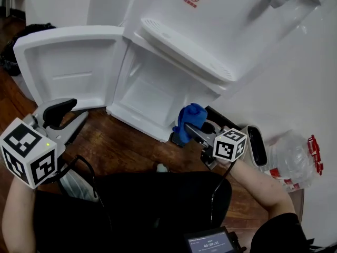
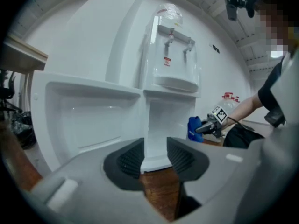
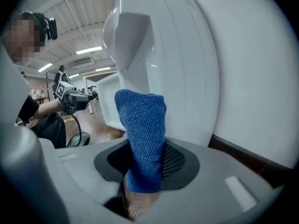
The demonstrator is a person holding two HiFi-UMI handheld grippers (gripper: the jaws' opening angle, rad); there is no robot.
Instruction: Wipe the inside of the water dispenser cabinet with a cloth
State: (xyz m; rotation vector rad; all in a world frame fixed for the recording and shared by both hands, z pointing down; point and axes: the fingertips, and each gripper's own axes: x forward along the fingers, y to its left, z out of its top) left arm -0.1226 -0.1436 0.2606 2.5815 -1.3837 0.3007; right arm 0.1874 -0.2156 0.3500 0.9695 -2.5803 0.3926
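The white water dispenser [image 1: 210,25] stands with its lower cabinet [image 1: 152,91] open and its door [image 1: 73,62] swung out to the left. My right gripper [image 1: 192,129] is shut on a blue cloth [image 1: 190,117], held just in front of the cabinet's lower right corner. In the right gripper view the cloth [image 3: 142,125] stands up between the pads, hiding the gripper's [image 3: 147,157] left pad. My left gripper [image 1: 73,115] hovers low at the left, below the door. Its jaws [image 2: 154,155] stand a narrow gap apart with nothing between them, facing the cabinet [image 2: 170,120].
A clear plastic water bottle [image 1: 292,157] with a red cap lies at the right beside a black object [image 1: 255,144]. The floor [image 1: 121,144] is brown wood. A small screen device [image 1: 213,242] sits at the bottom edge. A dark bag [image 1: 21,36] lies far left.
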